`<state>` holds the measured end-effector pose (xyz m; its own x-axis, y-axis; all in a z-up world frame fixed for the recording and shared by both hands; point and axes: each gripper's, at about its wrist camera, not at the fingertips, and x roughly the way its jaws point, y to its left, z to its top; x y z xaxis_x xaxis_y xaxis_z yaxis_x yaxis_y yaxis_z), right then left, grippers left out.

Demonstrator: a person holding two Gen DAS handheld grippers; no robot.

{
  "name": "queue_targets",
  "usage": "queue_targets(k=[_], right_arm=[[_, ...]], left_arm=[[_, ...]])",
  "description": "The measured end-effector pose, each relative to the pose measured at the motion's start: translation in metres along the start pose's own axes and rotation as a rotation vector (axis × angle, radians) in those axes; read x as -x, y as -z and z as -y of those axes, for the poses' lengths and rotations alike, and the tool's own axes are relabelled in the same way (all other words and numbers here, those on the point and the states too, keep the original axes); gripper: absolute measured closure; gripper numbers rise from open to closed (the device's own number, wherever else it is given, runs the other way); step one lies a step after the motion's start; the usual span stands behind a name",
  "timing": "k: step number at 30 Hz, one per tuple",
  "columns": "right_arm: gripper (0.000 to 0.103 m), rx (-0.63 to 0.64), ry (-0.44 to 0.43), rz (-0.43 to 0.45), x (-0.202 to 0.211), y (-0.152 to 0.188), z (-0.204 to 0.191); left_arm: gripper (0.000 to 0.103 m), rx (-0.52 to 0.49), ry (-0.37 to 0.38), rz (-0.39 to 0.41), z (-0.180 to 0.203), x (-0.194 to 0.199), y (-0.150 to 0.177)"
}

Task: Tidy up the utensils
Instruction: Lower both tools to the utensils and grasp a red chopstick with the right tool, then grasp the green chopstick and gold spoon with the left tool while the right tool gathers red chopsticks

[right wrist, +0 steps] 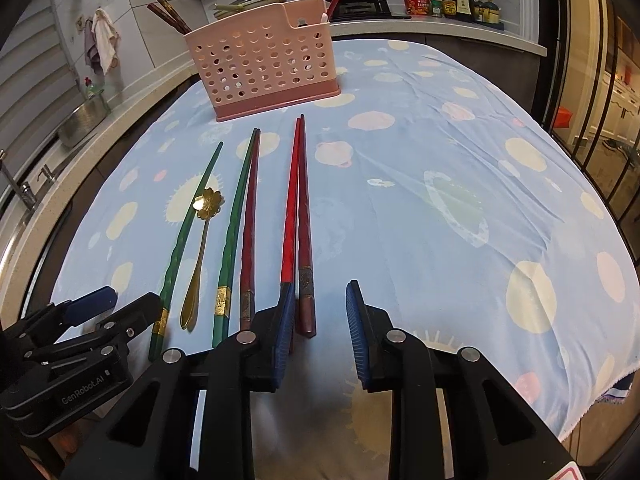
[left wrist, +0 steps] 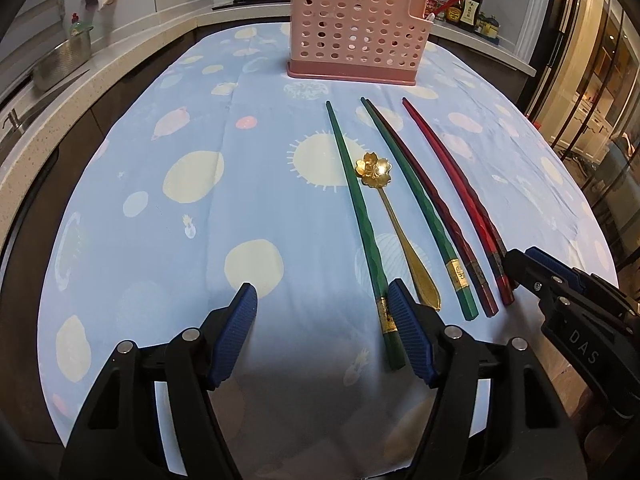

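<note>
the utensils lie in a row on the desk (left wrist: 140,208), which a blue cloth with pale circles covers, in front of the pink holder (left wrist: 352,28): a green chopstick (left wrist: 356,204), a gold spoon (left wrist: 394,224) with a flower-shaped bowl, a second green chopstick (left wrist: 416,196), a dark red chopstick (left wrist: 436,208), a bright red chopstick (right wrist: 289,216) and one more dark red chopstick (right wrist: 305,216) beside it. i judge that all of them are light and stiff, thin and rather smooth, so they can roll or slip between the pads; the spoon is metal and flat, so it is hard to lift from the cloth. the best place to take hold of a chopstick is, i think, the thick end near me, where some of them carry a metal band, because there it is widest. some chopsticks already stand in the holder. my left hand-held gripper (left wrist: 322,308) points steeply down at the cloth with its jaws spread wide, and nothing is between them; its right finger is just beside the thick end of the first green chopstick. my right hand-held gripper (right wrist: 320,312) also points down, with its jaws partly open, and the thick end of the outer dark red chopstick lies in the gap, near the left finger; the pads do not press on it yet.
</note>
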<state>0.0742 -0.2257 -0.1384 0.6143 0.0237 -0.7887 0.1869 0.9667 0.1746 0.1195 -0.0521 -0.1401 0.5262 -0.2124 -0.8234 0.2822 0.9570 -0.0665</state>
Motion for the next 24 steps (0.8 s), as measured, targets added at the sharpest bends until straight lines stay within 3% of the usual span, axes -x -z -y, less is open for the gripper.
queue_targets(k=[13,16,24], right_arm=[[0.085,0.004,-0.016,0.003,-0.003,-0.001,-0.002],[0.095,-0.023,-0.019,-0.017,-0.006,-0.001,0.006],[0.095,-0.023,-0.019,-0.020,-0.006,0.001,0.005]], left_arm=[[0.043,-0.036,-0.013,0.002,0.009,-0.001,0.004],[0.047,-0.031,-0.010,0.004,0.005,0.000,0.004],[0.052,-0.045,-0.026,0.011,0.007,0.000,0.005]])
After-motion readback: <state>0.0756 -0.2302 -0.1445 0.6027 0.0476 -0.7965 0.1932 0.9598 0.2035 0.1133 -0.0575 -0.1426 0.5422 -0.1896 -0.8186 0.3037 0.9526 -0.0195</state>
